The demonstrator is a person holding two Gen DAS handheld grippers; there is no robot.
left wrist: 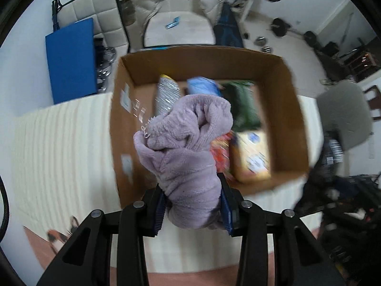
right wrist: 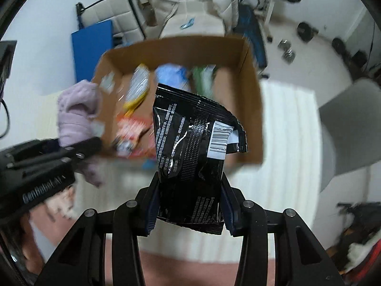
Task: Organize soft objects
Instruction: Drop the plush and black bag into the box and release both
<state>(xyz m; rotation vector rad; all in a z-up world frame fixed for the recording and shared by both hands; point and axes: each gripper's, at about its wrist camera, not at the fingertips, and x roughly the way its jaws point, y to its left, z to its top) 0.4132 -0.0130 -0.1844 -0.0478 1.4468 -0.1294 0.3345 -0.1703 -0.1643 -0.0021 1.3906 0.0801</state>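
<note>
My left gripper [left wrist: 191,205] is shut on a bunched lilac fleece cloth [left wrist: 185,147] and holds it above the near edge of an open cardboard box [left wrist: 202,59]. The box holds several packets: a silver one [left wrist: 166,93], a blue one [left wrist: 203,85], a green one [left wrist: 243,104], an orange-red one [left wrist: 221,152] and a yellow one [left wrist: 252,157]. My right gripper [right wrist: 188,205] is shut on a black foil snack packet [right wrist: 190,147], held above the near wall of the box [right wrist: 252,90]. The left gripper with the cloth [right wrist: 76,109] shows at the left of the right wrist view.
The box stands on a cream ribbed mattress [left wrist: 59,143]. A blue mat [left wrist: 71,59] leans on the wall at the left. A grey chair [left wrist: 345,112] stands at the right, a beige chair with a jacket [left wrist: 178,7] behind the box. Weights [left wrist: 281,26] lie on the floor.
</note>
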